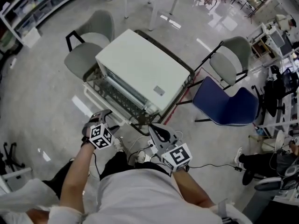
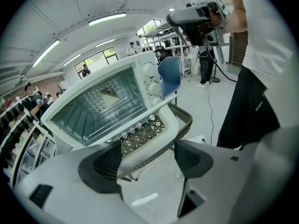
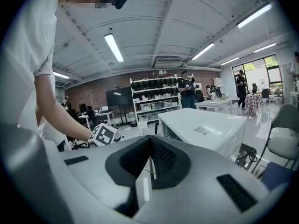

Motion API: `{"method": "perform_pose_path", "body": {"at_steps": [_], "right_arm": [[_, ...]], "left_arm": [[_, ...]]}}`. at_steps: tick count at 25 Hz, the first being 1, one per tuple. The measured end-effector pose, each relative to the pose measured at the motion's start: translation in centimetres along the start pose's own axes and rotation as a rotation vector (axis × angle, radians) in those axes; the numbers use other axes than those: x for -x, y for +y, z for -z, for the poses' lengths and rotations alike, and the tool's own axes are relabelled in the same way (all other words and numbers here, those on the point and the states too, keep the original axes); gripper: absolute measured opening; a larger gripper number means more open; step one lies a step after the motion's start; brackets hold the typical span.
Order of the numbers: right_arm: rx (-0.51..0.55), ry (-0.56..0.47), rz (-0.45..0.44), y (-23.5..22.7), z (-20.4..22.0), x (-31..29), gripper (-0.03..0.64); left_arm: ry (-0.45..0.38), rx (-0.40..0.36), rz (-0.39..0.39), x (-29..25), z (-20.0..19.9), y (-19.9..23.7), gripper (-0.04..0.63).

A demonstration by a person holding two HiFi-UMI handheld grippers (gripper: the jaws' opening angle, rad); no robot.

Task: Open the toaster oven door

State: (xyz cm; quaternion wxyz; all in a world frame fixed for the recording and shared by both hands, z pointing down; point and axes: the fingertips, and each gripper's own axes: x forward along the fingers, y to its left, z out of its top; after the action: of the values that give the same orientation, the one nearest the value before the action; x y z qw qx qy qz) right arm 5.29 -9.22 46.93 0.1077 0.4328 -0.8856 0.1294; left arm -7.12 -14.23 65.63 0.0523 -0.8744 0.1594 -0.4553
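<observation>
A white toaster oven [image 1: 140, 66] stands on a dark wicker stand [image 1: 189, 73]. Its glass door [image 1: 112, 99] hangs down and open toward me, white handle bar [image 1: 99, 107] at the near edge. My left gripper [image 1: 103, 119] sits just in front of that edge. In the left gripper view the oven front [image 2: 100, 104] and handle bar [image 2: 156, 107] fill the middle, and the door's white rim lies between my open left gripper [image 2: 145, 160] jaws without touching the pads. My right gripper [image 1: 158, 132] hovers at the stand's near corner, shut and empty [image 3: 149, 164], with the oven's top [image 3: 205, 129] ahead.
Two grey chairs [image 1: 91, 36] [image 1: 231, 57] and a blue chair [image 1: 224, 106] stand around the stand. Cables [image 1: 135, 149] trail on the floor by my feet. Shelving [image 1: 28, 13] lines the far left, desks and gear the right edge. People stand in the background.
</observation>
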Motion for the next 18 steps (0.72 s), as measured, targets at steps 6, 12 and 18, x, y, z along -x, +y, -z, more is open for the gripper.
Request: {"method": "perform_pose_path", "body": {"at_steps": [6,12,18], "right_arm": [[0.000,0.003,-0.020,0.1,0.1,-0.6,0.023],[-0.010,0.017,-0.029,0.4,0.1,-1.2,0.023],[-0.002,0.021,-0.038,0.4,0.2,-1.4,0.023]], "left_arm": [[-0.020,0.058,0.009,0.2,0.4,-0.7,0.345],[-0.039,0.120,0.007,0.7,0.6,-0.9,0.345],[-0.019,0.162,0.023,0.2,2.1,-1.8,0.345]]}}
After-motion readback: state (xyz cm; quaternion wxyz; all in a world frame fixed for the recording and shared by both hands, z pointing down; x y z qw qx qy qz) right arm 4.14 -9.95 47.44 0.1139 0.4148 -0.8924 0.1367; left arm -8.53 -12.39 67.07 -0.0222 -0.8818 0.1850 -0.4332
